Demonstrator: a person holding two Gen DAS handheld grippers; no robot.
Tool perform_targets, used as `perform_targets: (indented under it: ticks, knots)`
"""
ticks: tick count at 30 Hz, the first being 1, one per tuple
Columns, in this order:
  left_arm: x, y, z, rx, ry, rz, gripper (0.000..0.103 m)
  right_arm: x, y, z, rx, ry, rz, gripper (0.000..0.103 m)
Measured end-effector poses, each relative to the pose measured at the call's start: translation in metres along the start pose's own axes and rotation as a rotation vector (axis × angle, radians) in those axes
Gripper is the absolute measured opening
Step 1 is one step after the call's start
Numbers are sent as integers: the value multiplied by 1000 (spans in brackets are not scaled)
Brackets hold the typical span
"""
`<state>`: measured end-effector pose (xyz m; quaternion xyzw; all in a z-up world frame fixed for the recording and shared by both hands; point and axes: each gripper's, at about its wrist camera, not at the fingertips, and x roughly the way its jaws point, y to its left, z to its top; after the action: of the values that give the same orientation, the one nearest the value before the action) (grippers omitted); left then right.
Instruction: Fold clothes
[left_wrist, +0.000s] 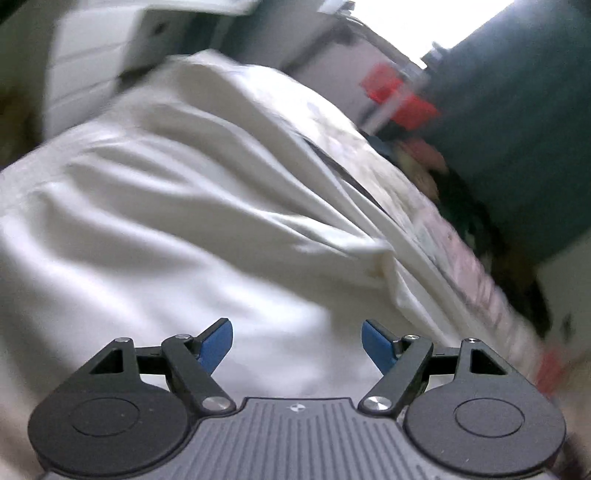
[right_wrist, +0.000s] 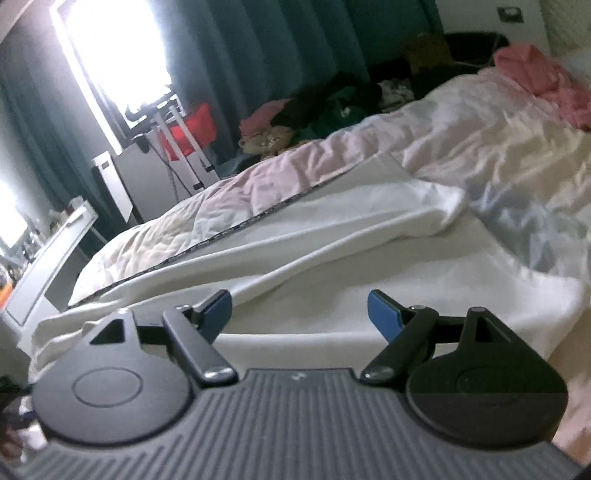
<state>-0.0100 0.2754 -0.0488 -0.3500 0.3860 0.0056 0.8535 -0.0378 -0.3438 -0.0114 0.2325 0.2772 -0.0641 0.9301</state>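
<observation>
A white garment (left_wrist: 177, 221) lies spread and creased on the bed, with a folded edge (left_wrist: 376, 254) running along its right side. In the right wrist view the same white garment (right_wrist: 332, 251) stretches across the bed with long folds. My left gripper (left_wrist: 297, 341) hangs above the cloth, jaws wide apart, nothing between the blue pads (left_wrist: 218, 341). My right gripper (right_wrist: 299, 314) is also open over the white cloth and holds nothing. The left wrist view is blurred by motion.
A pale quilted bedspread (right_wrist: 480, 147) covers the bed. A pink garment (right_wrist: 535, 81) lies at its far right. A heap of dark and coloured clothes (right_wrist: 332, 107) sits by the teal curtain (right_wrist: 258, 44). A white cabinet (right_wrist: 122, 181) and a red item on a stand (right_wrist: 195, 125) are beside the bed.
</observation>
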Motion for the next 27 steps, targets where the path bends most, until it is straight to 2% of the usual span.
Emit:
perform_targets:
  ticks: [3,5,7,9,11,14,18,20,25,26,27]
  knots:
    - [-49,55,19,-227,-61,-71,83,2,-6,-2,8,1,-9,82]
    - [-71,87,25,-343,-98,-88,83,3,-13,-1,43,2,-1,82]
    - [-83,114,30,-404,-106,-70,83,3,-19,0,83,1,8,82]
    - [-82,134,32,-445,-83,-63,82,2,-25,0,119,-2,14,82]
    - [-76,150,32,-485,-64,-73,79,1,-32,0,156,-10,-27,82]
    - [-58,158,31,-487,-39,-35,74,-3,-51,0,244,-36,-118,82]
    - [-39,167,34,-476,-41,20,68,-10,-93,-6,461,-78,-194,82]
    - [-37,172,35,-489,-55,13,63,-14,-113,-11,554,-94,-235,82]
    - [-53,170,32,-416,-177,-248,60,-21,-145,-21,666,-125,-348,82]
    - [-56,168,31,-406,-194,-276,57,-22,-149,-23,682,-130,-363,82]
    - [-57,166,29,-407,-202,-259,52,-22,-153,-26,707,-140,-365,82]
